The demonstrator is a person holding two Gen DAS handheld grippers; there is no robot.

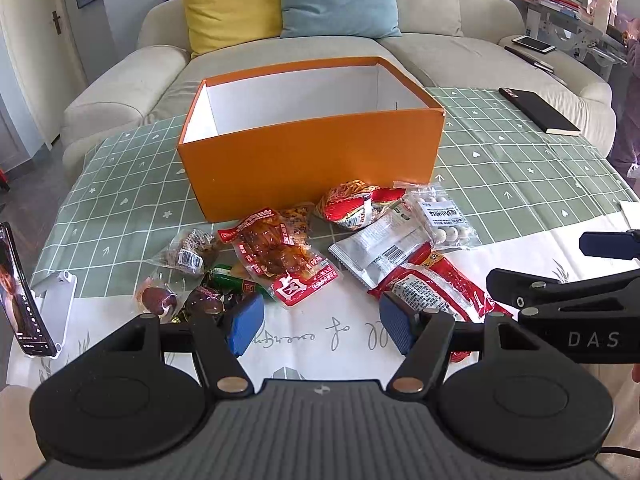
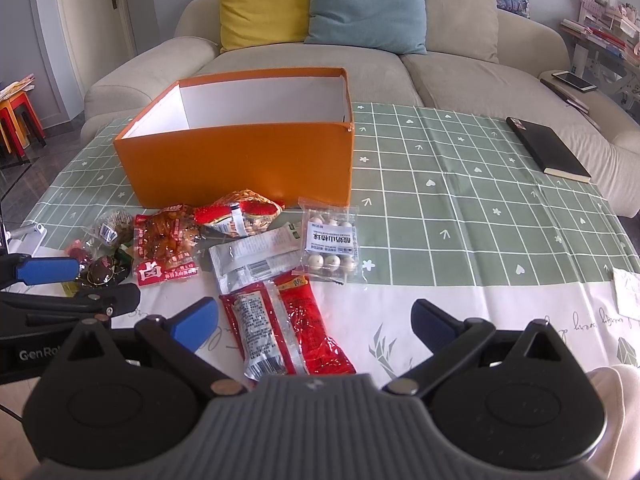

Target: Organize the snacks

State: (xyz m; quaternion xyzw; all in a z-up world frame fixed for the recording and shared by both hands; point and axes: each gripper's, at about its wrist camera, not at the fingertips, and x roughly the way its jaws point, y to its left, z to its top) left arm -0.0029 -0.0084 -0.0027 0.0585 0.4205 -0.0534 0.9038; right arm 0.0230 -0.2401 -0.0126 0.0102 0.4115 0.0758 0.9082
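An open orange box (image 1: pixel 308 156) (image 2: pixel 240 164) with a white inside stands on the table, and no snack shows in it. Several snack packs lie in front of it: a red braised-meat pack (image 1: pixel 280 256) (image 2: pixel 164 246), a silver pouch (image 1: pixel 380 248) (image 2: pixel 256 260), a clear pack of white balls (image 1: pixel 440 216) (image 2: pixel 330 246), a long red pack (image 1: pixel 436 288) (image 2: pixel 288 328), a red and yellow bag (image 1: pixel 352 200) (image 2: pixel 240 212) and small dark wrapped pieces (image 1: pixel 180 280). My left gripper (image 1: pixel 320 324) hovers open just short of the pile. My right gripper (image 2: pixel 316 324) is open above the long red pack.
A phone (image 1: pixel 20 296) leans in a white stand at the table's left edge. A black notebook (image 1: pixel 540 110) (image 2: pixel 548 148) lies at the far right. A white paper (image 2: pixel 628 292) sits near the right edge. A sofa with yellow and blue cushions stands behind the table.
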